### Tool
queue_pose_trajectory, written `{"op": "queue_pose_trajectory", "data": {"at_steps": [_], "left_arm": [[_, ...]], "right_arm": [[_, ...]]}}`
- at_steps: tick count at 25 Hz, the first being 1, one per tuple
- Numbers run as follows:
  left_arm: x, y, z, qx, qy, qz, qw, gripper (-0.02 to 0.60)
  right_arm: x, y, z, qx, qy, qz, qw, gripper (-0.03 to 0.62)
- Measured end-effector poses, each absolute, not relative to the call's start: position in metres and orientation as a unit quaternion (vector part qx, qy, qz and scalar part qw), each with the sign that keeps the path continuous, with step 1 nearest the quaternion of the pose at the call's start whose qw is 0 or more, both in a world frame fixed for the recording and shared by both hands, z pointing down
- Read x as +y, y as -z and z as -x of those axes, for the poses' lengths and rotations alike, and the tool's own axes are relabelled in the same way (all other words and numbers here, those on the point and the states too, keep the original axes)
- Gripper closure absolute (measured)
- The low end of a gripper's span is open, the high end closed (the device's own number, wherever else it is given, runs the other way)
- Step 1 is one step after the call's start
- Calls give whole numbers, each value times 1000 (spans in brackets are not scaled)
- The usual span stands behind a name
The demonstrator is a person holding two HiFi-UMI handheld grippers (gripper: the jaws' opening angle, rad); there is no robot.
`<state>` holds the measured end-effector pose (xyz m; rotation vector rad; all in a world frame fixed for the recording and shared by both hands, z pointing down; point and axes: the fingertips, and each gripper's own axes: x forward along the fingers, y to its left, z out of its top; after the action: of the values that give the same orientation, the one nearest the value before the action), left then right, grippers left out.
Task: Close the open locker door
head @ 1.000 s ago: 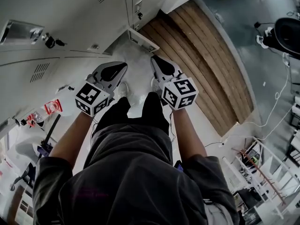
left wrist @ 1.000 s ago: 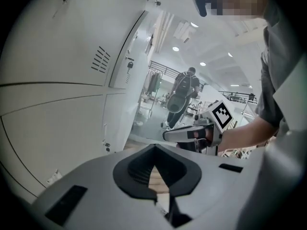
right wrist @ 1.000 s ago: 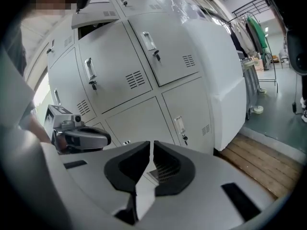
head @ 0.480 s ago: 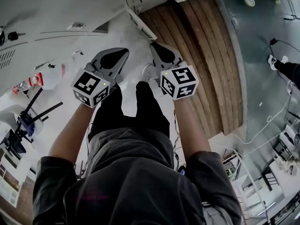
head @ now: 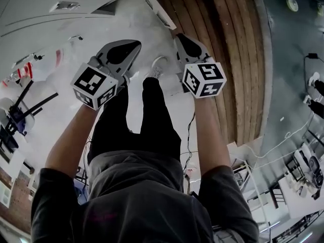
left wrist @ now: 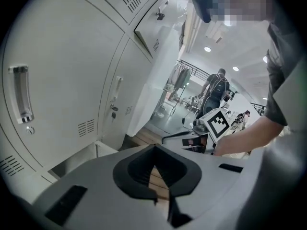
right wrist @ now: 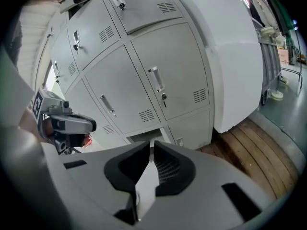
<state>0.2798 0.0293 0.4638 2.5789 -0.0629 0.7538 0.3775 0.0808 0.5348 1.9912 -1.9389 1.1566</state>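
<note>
- Two grippers were in view, one in each hand, and each carried one marker cube. One locker door stood open.
- The left gripper (head: 129,48) hung to the near left of the open locker door (head: 158,8), clear of it and touching nothing. The left cube (head: 93,85) sat at its hand end. Its jaws were closed tip to tip with nothing between them. Only floor showed through the slit behind the tips.
- The open locker door belonged to the bottom row and jutted out over the pale floor. In the right gripper view, the dark compartment (right wrist: 144,137) behind that door lay straight beyond the jaws.
- Directly above the open door, two closed doors (right wrist: 177,75) stood side by side, each with one upright handle.
- The right gripper (head: 183,40) hung to the near right of the open door, apart from it. The right cube (head: 204,79) sat at its hand end. Its jaws were drawn almost together, leaving a thin slit, and they gripped nothing.
- One strip of wooden planks (head: 228,59) ran along the floor to the right of the open door.
</note>
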Motion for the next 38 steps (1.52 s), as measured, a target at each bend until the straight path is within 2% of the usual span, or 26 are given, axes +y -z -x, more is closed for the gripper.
{"op": "queue_pose_trajectory", "data": {"at_steps": [15,38], "left_arm": [[32,-543,-286,-39,-275,-929,244,568],[37,-598,-293,-50,-294,-916,269,568]], "right_arm": [[84,-649,-388,-642,-401,-646,100,554],[73,-716,-404,-647,-433,-619,105,520]]}}
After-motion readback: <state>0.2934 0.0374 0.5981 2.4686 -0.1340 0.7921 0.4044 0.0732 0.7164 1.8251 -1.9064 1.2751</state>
